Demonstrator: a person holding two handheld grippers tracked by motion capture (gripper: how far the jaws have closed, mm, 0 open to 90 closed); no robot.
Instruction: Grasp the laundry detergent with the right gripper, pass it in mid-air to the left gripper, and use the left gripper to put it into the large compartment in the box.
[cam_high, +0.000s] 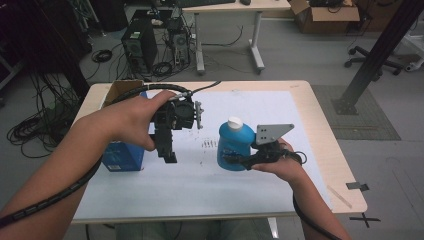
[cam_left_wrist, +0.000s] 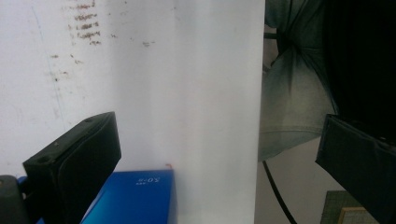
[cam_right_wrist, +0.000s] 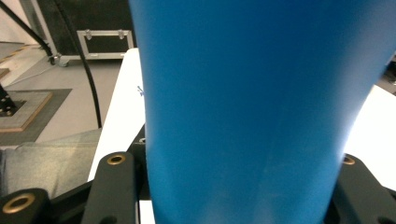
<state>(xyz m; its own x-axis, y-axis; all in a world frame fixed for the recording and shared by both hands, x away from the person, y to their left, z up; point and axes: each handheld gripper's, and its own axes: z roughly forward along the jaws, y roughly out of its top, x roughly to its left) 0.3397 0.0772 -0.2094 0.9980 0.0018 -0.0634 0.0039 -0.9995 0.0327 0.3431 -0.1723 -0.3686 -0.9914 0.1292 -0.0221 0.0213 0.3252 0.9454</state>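
Both jaws of the right gripper (cam_high: 239, 161) are clamped on the blue bottle (cam_high: 234, 146), low on its body. Its smooth plastic is judged slippery and fairly stiff. The left gripper (cam_high: 170, 157) is held open, nothing between.

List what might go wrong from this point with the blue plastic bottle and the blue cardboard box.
1. The right gripper clamps the blue plastic bottle with a white cap low on its body; if the bottle is tipped, its heavier top may swing or slip in the jaws.
2. The left gripper, jaws open, hangs right beside the blue cardboard box; a careless move could knock it along the white table sheet.
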